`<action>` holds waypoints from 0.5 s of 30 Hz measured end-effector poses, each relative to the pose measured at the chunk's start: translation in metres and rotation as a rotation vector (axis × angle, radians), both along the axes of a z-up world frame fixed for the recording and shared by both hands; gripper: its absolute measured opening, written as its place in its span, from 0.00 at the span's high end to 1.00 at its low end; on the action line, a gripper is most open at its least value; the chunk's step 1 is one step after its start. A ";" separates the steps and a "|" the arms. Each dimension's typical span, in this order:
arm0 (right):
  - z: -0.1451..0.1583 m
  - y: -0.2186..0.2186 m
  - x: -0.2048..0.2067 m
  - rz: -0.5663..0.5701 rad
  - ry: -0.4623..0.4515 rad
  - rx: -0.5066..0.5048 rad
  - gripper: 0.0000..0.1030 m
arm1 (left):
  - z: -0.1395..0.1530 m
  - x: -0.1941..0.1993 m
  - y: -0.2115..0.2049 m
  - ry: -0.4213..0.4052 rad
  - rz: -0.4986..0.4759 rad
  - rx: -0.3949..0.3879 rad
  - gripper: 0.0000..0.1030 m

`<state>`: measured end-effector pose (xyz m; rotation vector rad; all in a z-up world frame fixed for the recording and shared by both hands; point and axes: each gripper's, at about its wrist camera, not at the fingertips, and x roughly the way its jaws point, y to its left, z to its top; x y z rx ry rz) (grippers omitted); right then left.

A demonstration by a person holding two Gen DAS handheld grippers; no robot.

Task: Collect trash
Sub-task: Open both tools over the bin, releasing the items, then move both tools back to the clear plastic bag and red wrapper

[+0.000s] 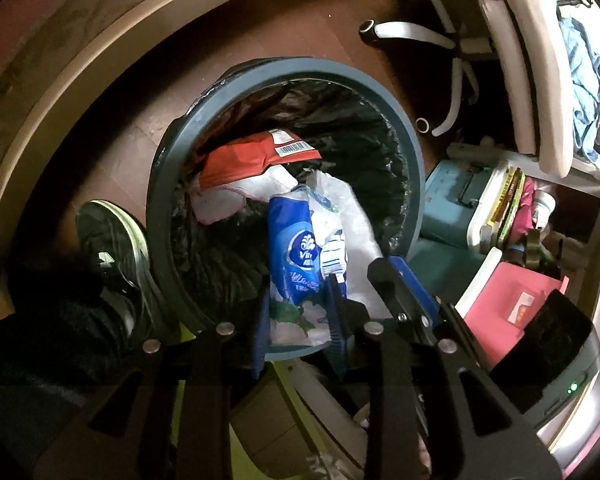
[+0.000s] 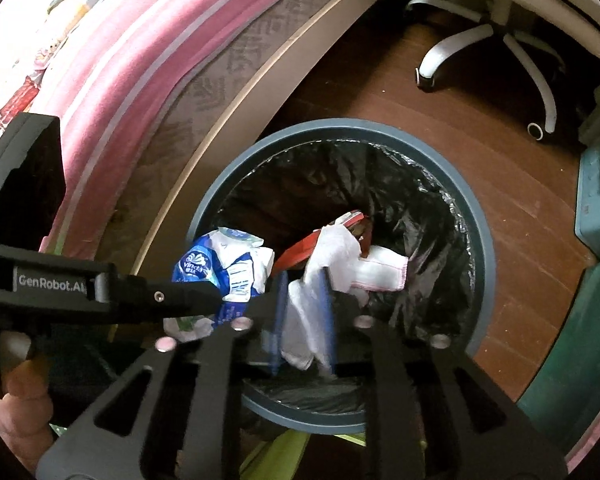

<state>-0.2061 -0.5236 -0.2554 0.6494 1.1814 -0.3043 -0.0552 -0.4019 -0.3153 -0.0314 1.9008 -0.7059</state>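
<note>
The left gripper has its jaws clamped on a crinkled blue-and-white plastic wrapper; the right gripper pinches a soft white tissue; both hang over the round grey bin, its glossy black liner holding a red packet beyond the jaws.

Dim brown wooden floor, pink-sheeted bed, white swivel chair.

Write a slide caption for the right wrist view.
Right gripper holds white tissue over the lined bin; left gripper holds a blue wrapper.
</note>
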 end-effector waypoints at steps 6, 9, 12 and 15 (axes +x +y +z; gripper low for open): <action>0.006 -0.003 -0.001 -0.021 -0.002 -0.039 0.56 | 0.001 0.002 0.001 -0.009 0.017 -0.004 0.48; 0.013 -0.004 -0.002 -0.041 -0.006 -0.061 0.41 | 0.005 0.005 0.002 -0.023 0.040 -0.009 0.39; 0.021 -0.005 -0.003 -0.060 -0.015 -0.081 0.29 | 0.011 0.009 0.005 -0.048 0.071 -0.014 0.34; 0.028 -0.005 -0.002 -0.067 -0.025 -0.092 0.24 | 0.020 0.013 0.007 -0.082 0.097 -0.017 0.25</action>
